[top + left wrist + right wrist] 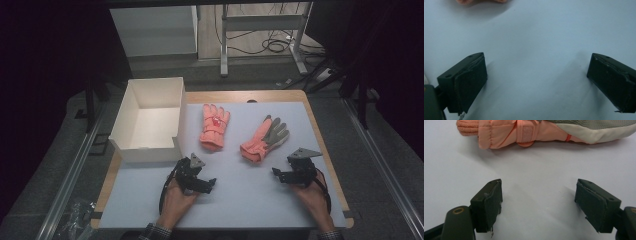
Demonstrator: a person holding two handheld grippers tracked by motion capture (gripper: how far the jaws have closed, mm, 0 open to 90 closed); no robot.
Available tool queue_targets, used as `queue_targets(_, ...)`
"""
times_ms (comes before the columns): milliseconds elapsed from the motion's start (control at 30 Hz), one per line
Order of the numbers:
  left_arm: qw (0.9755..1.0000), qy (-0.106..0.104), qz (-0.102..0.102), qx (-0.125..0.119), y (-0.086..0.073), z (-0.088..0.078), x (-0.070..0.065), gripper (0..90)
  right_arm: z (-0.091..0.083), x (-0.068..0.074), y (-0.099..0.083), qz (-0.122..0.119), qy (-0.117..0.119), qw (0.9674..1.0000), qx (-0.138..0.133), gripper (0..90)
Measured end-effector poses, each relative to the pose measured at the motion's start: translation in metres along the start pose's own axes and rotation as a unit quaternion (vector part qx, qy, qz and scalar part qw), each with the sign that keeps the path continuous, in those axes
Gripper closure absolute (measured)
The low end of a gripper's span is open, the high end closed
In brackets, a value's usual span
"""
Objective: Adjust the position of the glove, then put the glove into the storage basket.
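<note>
Two salmon-pink gloves lie on the pale blue mat (240, 195). One glove (214, 126) rests back up beside the box, fingers pointing away. The second glove (263, 138) (544, 131) lies palm up with a grey palm, tilted to the right. My left gripper (204, 183) (536, 82) hovers open over bare mat, below and left of the first glove; a sliver of pink shows at that view's top edge. Open too, my right gripper (281, 174) (537, 205) sits near the mat, to the right of the second glove's cuff, its jaws empty.
A white open box (149, 120) stands empty at the table's left rear, overhanging the mat's left side. Wooden table edges (327, 150) frame the mat. Beyond the table stand a metal frame and cables on the floor (272, 45).
</note>
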State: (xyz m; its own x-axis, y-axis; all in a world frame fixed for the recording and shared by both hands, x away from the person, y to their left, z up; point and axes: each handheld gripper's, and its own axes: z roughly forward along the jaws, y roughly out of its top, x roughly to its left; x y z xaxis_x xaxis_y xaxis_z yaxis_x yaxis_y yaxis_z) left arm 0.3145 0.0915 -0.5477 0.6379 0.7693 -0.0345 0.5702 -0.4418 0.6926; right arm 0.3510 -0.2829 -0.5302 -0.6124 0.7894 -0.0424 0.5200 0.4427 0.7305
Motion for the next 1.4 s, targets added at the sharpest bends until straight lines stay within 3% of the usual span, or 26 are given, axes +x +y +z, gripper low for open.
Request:
queue_targets(467,1.0,0.0,0.0,0.001,0.0,0.0,0.0,2.8,0.0,0.001,0.001,0.003,-0.008,1.0,0.004,19.6)
queue_targets(733,1.0,0.0,-0.001,0.001,0.0,0.0,0.0,2.8,-0.001,0.001,0.002,0.02,-0.011,0.9997,0.006,20.0)
queue_targets(800,1.0,0.0,-0.001,0.001,0.0,0.0,0.0,2.8,-0.003,0.001,0.004,0.027,-0.009,0.9996,0.01,21.4)
queue_targets(967,1.0,0.0,-0.001,0.001,0.0,0.0,0.0,2.8,-0.006,0.0,0.011,0.018,-0.008,0.9998,0.002,29.6)
queue_targets(1400,1.0,0.0,-0.001,0.001,0.0,0.0,0.0,2.8,-0.007,-0.012,0.056,0.023,0.003,0.9995,-0.021,48.2)
